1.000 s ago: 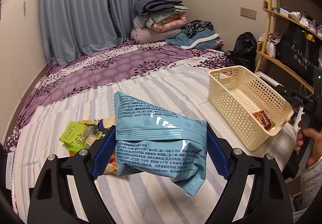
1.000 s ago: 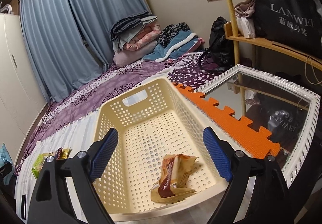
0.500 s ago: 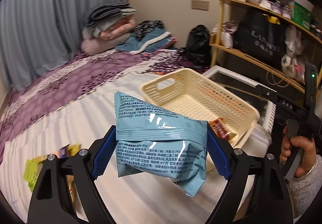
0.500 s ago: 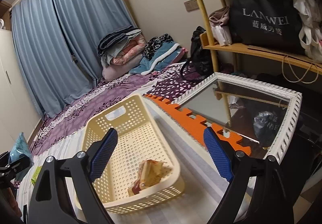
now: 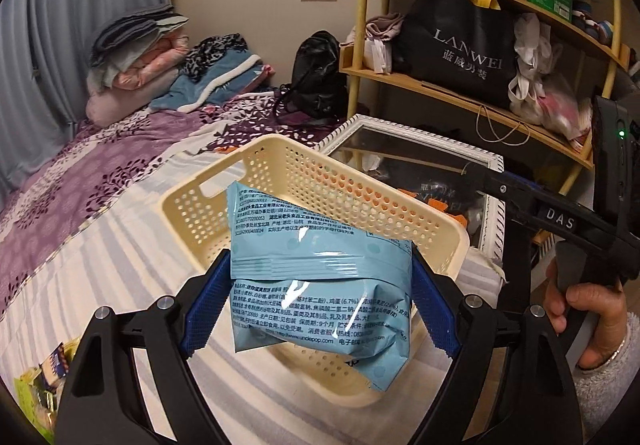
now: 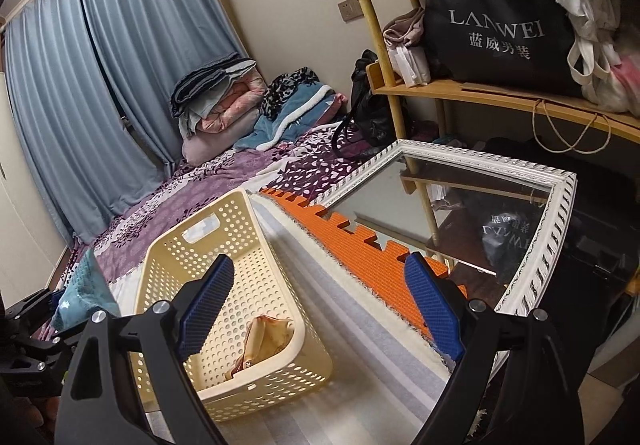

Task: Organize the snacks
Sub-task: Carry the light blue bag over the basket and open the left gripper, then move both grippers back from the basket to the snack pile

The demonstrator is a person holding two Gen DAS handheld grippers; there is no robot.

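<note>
The left gripper (image 5: 320, 305) clamps a light-blue snack packet (image 5: 320, 277) between its blue pads, held above the cream perforated basket (image 5: 400, 213) on the striped bedsheet (image 5: 100, 265); the right gripper (image 6: 320, 309) stands wide with nothing between its fingers (a tan snack wrapper (image 6: 260, 341) lies in the basket).

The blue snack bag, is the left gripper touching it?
Touching. In the left wrist view the left gripper has both blue pads pressed against the sides of the blue snack bag, holding it up over the basket.
</note>
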